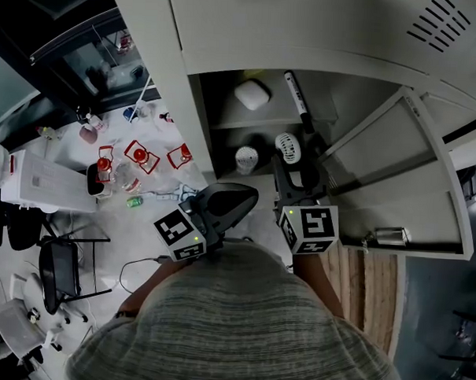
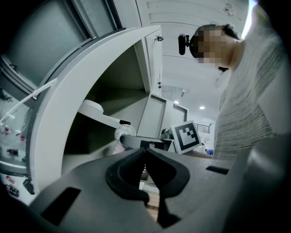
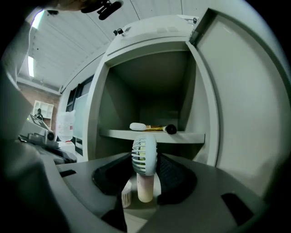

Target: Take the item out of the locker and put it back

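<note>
A small white handheld fan (image 3: 144, 154) stands upright at the front of the locker's lower compartment (image 1: 263, 167). Its handle sits between the jaws of my right gripper (image 3: 145, 184), which has shut on it. From the head view the fan (image 1: 289, 146) shows just beyond the right gripper (image 1: 292, 176). My left gripper (image 1: 239, 195) hangs to the left outside the locker, its jaws shut with nothing in them. In the left gripper view the fan's head (image 2: 124, 133) shows beyond the left gripper (image 2: 144, 152).
The locker door (image 1: 404, 177) stands open to the right. On the upper shelf (image 3: 182, 135) lie a white oval item (image 3: 137, 126) and a black-capped marker (image 3: 169, 129). A round white ribbed object (image 1: 246, 157) sits left of the fan. A cluttered white table (image 1: 57, 185) and chair (image 1: 57, 268) are at left.
</note>
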Available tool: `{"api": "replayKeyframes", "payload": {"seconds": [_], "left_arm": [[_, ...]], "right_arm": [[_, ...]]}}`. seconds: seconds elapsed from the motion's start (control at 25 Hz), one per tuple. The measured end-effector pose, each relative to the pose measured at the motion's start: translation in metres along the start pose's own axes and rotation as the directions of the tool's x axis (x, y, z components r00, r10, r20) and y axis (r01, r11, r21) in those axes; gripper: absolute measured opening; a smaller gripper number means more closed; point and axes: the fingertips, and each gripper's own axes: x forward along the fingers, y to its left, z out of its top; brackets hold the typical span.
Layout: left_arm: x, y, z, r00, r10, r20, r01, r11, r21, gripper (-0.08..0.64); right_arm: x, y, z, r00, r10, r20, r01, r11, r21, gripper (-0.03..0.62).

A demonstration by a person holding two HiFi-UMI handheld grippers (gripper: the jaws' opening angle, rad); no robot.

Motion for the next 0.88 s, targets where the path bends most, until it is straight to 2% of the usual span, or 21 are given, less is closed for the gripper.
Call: {"api": "replayKeyframes", "payload": {"seconds": [0.32, 0.88], "left_arm": [[0.0, 0.0, 0.0, 1.0, 0.0, 0.0, 0.0, 1.0, 0.002, 0.009], [-0.003, 0.005, -0.001, 1.0, 0.03, -0.002, -0.03, 1.0, -0.001, 0.008]], "right_arm": [[-0.008, 0.005, 0.021, 0.999, 0.004, 0.044, -0.003, 1.0, -0.024, 0.169], [0.005, -0.004, -0.01, 1.0, -0.011, -0.015, 0.012, 0.999, 0.03, 0.169]]}}
